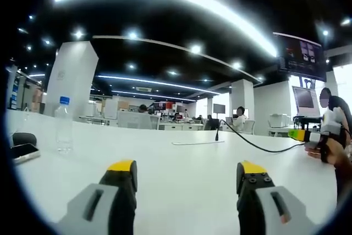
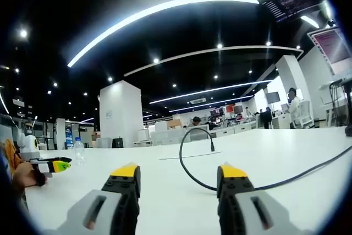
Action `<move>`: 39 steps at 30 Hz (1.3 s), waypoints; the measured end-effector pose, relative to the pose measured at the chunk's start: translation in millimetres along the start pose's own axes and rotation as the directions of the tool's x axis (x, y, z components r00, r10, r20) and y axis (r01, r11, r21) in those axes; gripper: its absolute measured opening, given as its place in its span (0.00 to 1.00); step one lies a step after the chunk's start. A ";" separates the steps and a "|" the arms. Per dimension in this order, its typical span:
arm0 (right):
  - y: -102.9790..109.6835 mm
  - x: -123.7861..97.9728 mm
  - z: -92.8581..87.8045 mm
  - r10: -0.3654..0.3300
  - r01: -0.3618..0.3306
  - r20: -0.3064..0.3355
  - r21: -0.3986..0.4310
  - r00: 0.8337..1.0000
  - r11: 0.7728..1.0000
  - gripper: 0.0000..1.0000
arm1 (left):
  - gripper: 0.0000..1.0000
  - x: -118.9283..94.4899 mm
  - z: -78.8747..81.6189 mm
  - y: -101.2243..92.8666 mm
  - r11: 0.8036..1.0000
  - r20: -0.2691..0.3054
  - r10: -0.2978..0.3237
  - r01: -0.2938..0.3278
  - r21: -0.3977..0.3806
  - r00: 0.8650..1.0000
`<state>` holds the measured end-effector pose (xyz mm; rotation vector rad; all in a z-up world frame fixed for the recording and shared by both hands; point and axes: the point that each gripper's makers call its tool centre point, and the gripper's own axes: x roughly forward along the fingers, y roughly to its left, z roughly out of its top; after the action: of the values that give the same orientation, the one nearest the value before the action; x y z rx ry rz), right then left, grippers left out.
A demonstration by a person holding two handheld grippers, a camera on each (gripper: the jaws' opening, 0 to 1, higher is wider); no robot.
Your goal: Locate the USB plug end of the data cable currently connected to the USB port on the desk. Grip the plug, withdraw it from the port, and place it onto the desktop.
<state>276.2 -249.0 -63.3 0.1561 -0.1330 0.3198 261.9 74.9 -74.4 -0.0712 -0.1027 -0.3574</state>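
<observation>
Both grippers rest low over the white desk [image 1: 181, 163], jaws pointing across it toward the far edge, a ready stance for a task that looks not yet begun. In the left gripper view the left gripper [image 1: 187, 177] has its yellow-tipped jaws spread wide with nothing between them. The right gripper [image 2: 179, 180], in its own view, stands the same way, wide and empty. The data cable [image 2: 190, 177] is a thin black line. In the right gripper view it runs in from the right across the desktop, passes near the right jaw, curls up in a loop and ends at a small dark plug end [image 2: 212, 148] farther out. The left gripper view shows the cable rising to a small black upright piece [image 1: 216, 134] far across the desk, probably the plug seated at the port, though it is too small to be sure. The right gripper sits nearer the cable, so it seems the likelier one to reach in. At the left of the desk, well apart from the cable, stand a clear water bottle [image 1: 64, 126] with a blue cap and a phone [image 1: 25, 151] lying flat, out of the working path.
</observation>
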 end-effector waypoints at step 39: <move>3.7 0.4 -3.8 0.018 -0.018 0.000 0.018 1.000 1.000 0.57 | 0.74 -0.2 3.5 -6.0 1.000 0.017 -0.009 0.009 -0.013 1.000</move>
<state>275.8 -244.8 -66.5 0.1730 -0.1319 0.3388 259.4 69.7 -70.6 -0.0863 -0.1174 -0.3667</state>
